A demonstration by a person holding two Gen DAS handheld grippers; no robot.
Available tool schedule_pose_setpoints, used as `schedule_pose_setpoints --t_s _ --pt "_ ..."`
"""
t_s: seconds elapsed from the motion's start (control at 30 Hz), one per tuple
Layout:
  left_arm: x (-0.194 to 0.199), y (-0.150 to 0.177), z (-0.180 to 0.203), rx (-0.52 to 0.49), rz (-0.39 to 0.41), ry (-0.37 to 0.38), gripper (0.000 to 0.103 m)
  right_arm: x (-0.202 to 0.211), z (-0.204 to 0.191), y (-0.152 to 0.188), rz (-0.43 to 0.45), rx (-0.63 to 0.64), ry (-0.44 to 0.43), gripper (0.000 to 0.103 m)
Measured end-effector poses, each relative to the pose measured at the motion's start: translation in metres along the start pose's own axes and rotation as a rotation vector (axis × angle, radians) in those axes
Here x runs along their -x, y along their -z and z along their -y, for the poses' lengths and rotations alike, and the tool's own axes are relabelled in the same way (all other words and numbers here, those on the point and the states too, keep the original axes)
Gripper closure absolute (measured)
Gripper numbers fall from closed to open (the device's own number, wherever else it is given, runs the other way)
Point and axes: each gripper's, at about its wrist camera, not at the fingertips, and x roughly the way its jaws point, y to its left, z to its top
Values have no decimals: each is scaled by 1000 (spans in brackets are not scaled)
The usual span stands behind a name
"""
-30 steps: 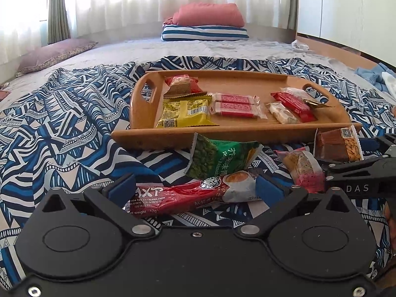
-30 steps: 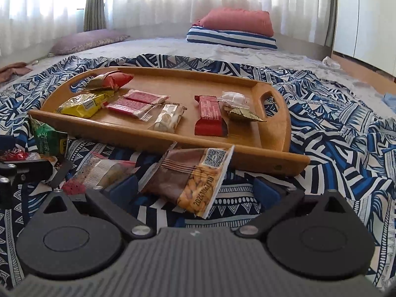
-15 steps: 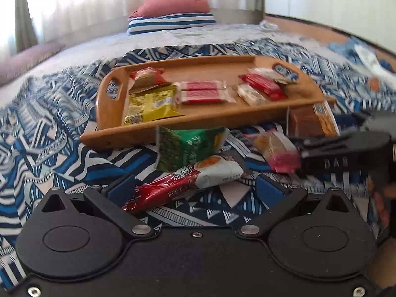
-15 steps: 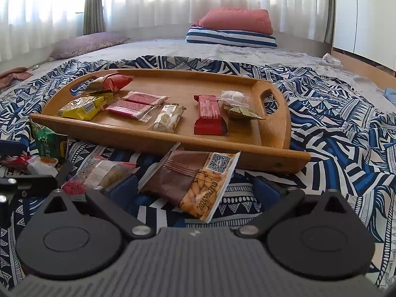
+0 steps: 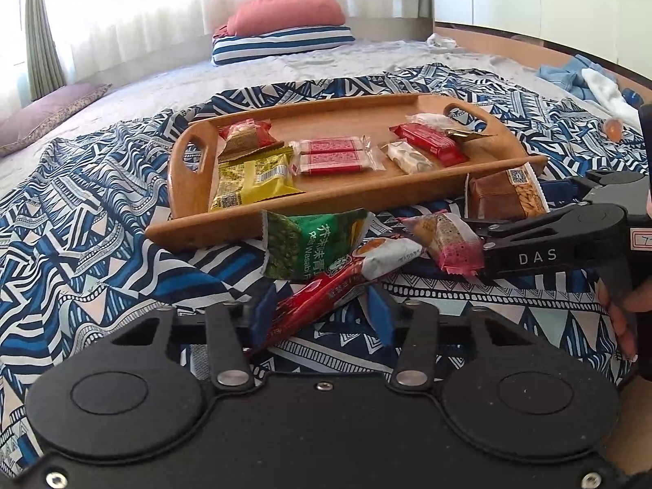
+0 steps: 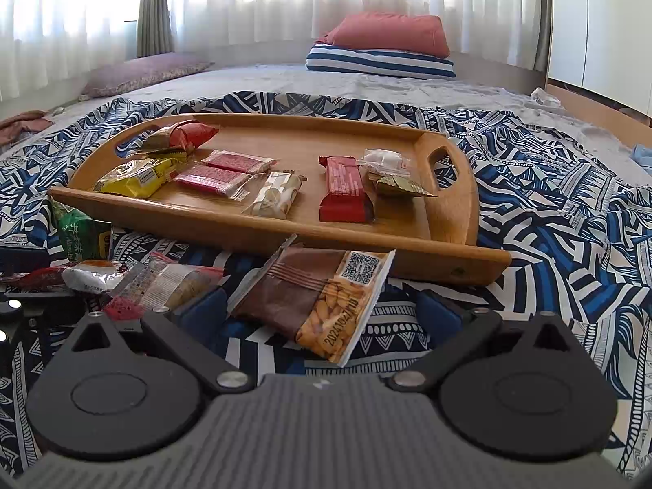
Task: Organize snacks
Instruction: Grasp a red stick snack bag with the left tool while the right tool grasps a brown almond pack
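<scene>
A wooden tray [image 5: 326, 199] [image 6: 444, 212] with several snack packets lies on the patterned blanket. In front of it lie a green pea bag [image 5: 313, 244], a long red sausage packet [image 5: 326, 293], a pink-ended cracker packet [image 5: 444, 236] and a brown nut packet [image 6: 322, 301] [image 5: 505, 197]. My left gripper [image 5: 322, 316] has its blue pads closed in around the near end of the red sausage packet. My right gripper [image 6: 322, 313] is open, its pads on either side of the brown nut packet. The right gripper also shows in the left wrist view [image 5: 542, 240].
The blue-and-white blanket [image 6: 570, 212] covers a bed. Striped and red pillows [image 6: 383, 47] lie at the far end and a purple cushion [image 6: 142, 73] at the far left. Clothes [image 5: 587, 81] lie at the right edge.
My left gripper's pads have closed from wide open onto the red sausage packet, and the left view has swung. My right gripper has barely moved and stays open.
</scene>
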Motion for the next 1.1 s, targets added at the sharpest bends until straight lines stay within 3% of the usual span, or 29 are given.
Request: schedule_pose_setpoints --t_s 0.07,0.27,0.43,0.6,0.77,1.1 --pt "2 0 -3 17 0 0 68 0 0 0 0 -1 -1 0" --pt "6 1 0 -6 10 -9 72 0 0 0 1 0 -1 0" --pt "-2 0 0 -1 1 1 60 0 0 0 0 -1 -1 0" --pt "-9 -3 -5 46 -11 20 60 0 -1 0 1 2 2 0" --pt "-6 -5 -8 96 -20 49 72 1 -1 1 1 2 3 0" --pt "8 -7 -2 102 -7 83 79 4 -2 -3 -10 8 7 0"
